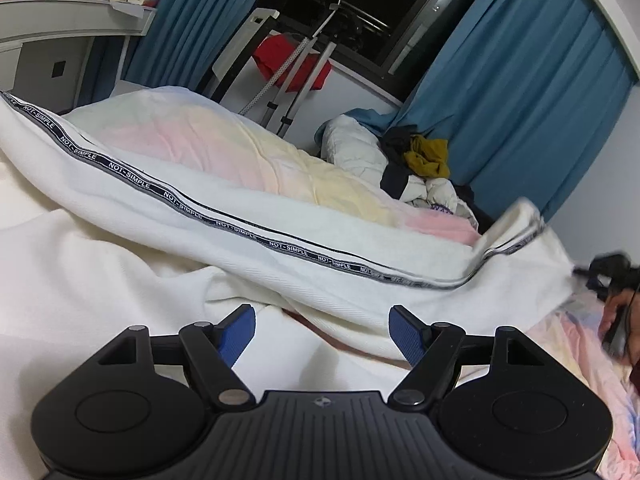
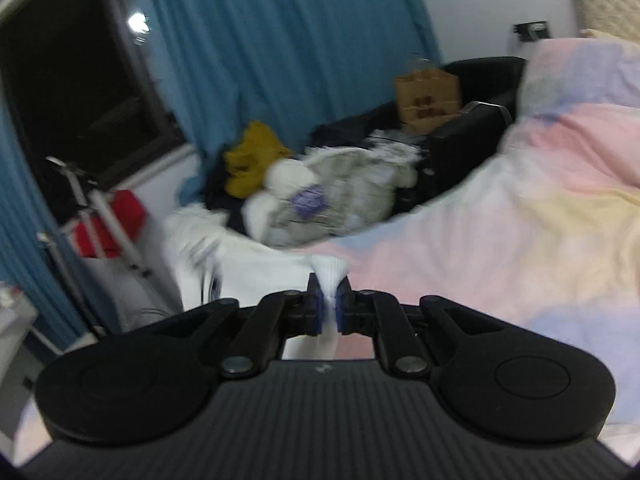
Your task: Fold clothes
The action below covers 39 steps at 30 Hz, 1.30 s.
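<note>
A white garment (image 1: 248, 216) with a black "NOT-SIMPLE" printed stripe lies stretched across the pastel bed cover (image 1: 192, 140). My left gripper (image 1: 322, 330) is open and empty, its blue pads just above the white cloth near me. My right gripper (image 2: 329, 306) is shut on a white fold of the garment (image 2: 330, 270), held above the bed; the view is motion-blurred. In the left wrist view the right gripper and hand (image 1: 616, 292) show at the far right edge, beside the garment's lifted end (image 1: 516, 224).
A heap of clothes (image 2: 320, 196) with a mustard piece (image 1: 428, 156) lies at the bed's far side by blue curtains (image 1: 520, 100). A drying rack with red cloth (image 1: 294, 62) stands by the dark window. A white desk (image 1: 60, 28) is at left. A paper bag (image 2: 428, 96) sits on a black chair.
</note>
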Each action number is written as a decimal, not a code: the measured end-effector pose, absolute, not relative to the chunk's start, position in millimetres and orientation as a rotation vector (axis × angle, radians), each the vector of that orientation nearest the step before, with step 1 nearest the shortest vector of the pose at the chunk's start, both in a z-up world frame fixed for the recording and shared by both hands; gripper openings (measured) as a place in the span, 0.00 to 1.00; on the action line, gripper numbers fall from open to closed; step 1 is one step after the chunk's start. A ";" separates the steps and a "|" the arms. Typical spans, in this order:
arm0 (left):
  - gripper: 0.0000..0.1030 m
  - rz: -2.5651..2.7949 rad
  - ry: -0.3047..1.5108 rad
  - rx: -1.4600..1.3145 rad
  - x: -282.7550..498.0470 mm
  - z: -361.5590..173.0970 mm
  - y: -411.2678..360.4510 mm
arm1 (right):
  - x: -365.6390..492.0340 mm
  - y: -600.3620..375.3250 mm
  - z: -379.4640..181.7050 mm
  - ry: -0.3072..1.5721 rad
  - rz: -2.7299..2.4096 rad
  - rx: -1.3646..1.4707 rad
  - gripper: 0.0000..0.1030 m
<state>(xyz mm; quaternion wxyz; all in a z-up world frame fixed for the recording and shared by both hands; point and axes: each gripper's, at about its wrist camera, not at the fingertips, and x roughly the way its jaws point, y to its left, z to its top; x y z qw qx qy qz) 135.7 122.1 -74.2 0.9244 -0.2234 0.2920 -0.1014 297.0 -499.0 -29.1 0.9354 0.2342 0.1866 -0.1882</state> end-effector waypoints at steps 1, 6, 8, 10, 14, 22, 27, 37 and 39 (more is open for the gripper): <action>0.73 -0.205 0.599 -0.453 135.4 -73.8 121.9 | 292.8 -507.0 -45.2 0.412 -0.411 0.496 0.09; 0.73 -0.193 0.620 -0.441 136.2 -76.1 122.7 | 267.9 -543.5 -129.4 0.573 -0.485 0.613 0.09; 0.73 -0.192 0.615 -0.430 135.2 -74.5 121.8 | 257.0 -547.3 -146.4 0.562 -0.468 0.657 0.10; 0.73 -0.179 0.621 -0.436 135.9 -74.1 123.0 | 243.8 -542.3 -148.8 0.515 -0.448 0.653 0.12; 0.74 -0.163 0.633 -0.444 133.1 -69.8 123.7 | 225.5 -522.7 -135.8 0.498 -0.442 0.605 0.13; 0.74 -0.140 0.642 -0.398 113.4 -62.3 123.4 | 142.1 -506.4 -97.2 0.452 -0.402 0.747 0.14; 0.74 -0.078 0.634 -0.416 89.3 -48.3 138.1 | 88.7 -513.4 -88.8 0.460 -0.477 0.848 0.14; 0.77 0.055 0.568 -0.502 19.1 -13.6 187.7 | 65.7 -544.7 -135.1 0.605 -0.550 1.121 0.63; 0.78 0.125 0.531 -0.592 0.6 -8.2 213.6 | 70.5 -550.2 -150.1 0.651 -0.553 1.165 0.63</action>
